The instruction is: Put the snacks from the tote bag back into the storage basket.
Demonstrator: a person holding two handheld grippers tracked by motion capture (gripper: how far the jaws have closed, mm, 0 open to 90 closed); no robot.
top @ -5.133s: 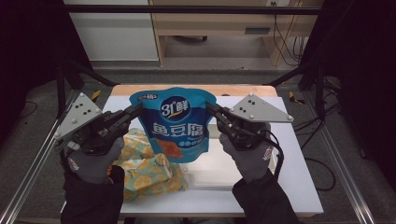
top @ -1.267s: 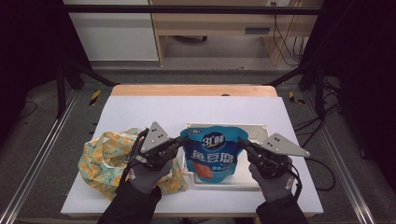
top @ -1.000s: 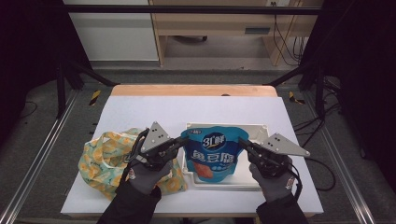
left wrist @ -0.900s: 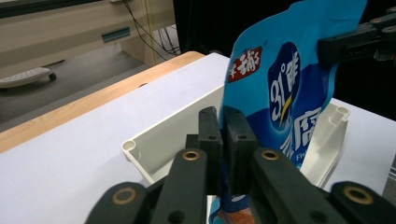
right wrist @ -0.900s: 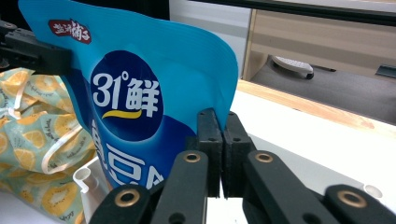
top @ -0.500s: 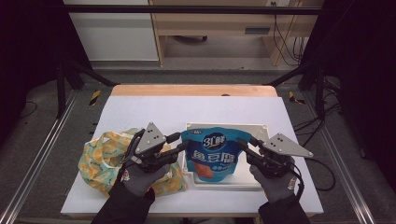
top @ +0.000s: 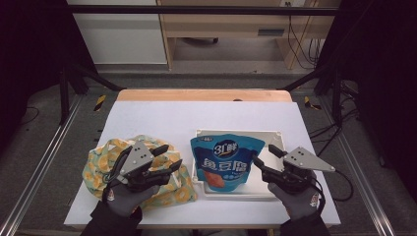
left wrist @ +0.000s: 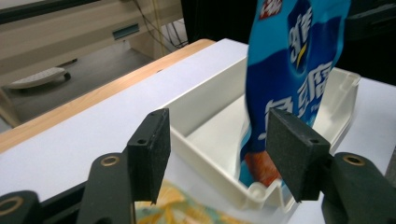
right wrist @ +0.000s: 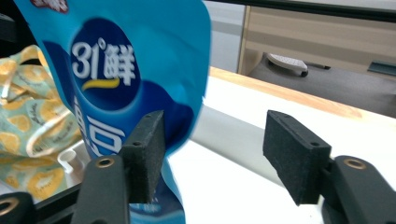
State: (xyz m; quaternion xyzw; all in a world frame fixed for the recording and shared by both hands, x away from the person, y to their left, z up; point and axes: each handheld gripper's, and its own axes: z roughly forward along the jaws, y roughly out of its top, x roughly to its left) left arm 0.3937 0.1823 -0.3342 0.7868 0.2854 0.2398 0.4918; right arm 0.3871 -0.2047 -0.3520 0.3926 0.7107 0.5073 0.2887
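- The blue snack pouch (top: 226,161) lies in the white tray (top: 269,139), its top leaning over the tray's far-left rim.
- Left claw (top: 169,161) hovers left of the tray above the yellow-patterned bag (top: 101,162), jaws spread and empty.
- Right claw (top: 263,158) sits at the tray's right side, jaws spread, holding nothing.
- Judging by this, the pouch looks placed; next, the claws would back away without snagging it.
- The white worktop (top: 162,118) has a wooden far edge; behind the tray stand pale cabinets and dark drapes.

White-topped bench (top: 162,118) with wooden far edge; beyond it, grey floor (top: 221,64), a light wooden cabinet (top: 221,19) and trailing cables (top: 297,39).
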